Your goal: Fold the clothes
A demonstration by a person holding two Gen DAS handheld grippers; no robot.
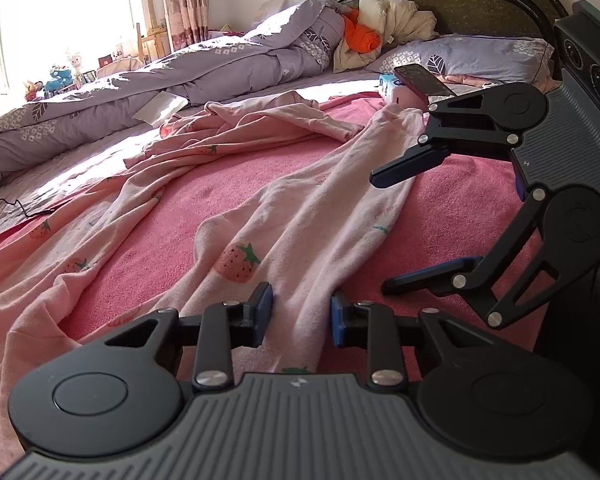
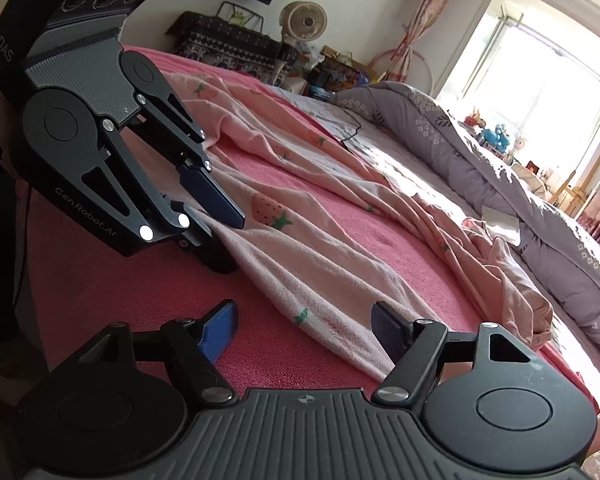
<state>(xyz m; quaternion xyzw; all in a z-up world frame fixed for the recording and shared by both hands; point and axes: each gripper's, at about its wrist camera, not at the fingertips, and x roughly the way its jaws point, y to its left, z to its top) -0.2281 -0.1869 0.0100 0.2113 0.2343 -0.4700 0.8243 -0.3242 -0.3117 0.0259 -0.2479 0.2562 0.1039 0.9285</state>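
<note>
Left claw [image 1: 302, 316] straddles a ridge of the pink strawberry-print garment [image 1: 300, 216], half open, pads not yet pinching. Right claw [image 2: 304, 332] stands wide over the near hem, holding nothing. Garment sprawls rumpled across the bed [image 1: 460, 208]. Grasping step; both claws must next pinch cloth.

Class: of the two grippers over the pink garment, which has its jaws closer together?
The left gripper: its jaws stand close either side of a ridge of the pink strawberry-print garment. The right gripper gapes wider.
</note>
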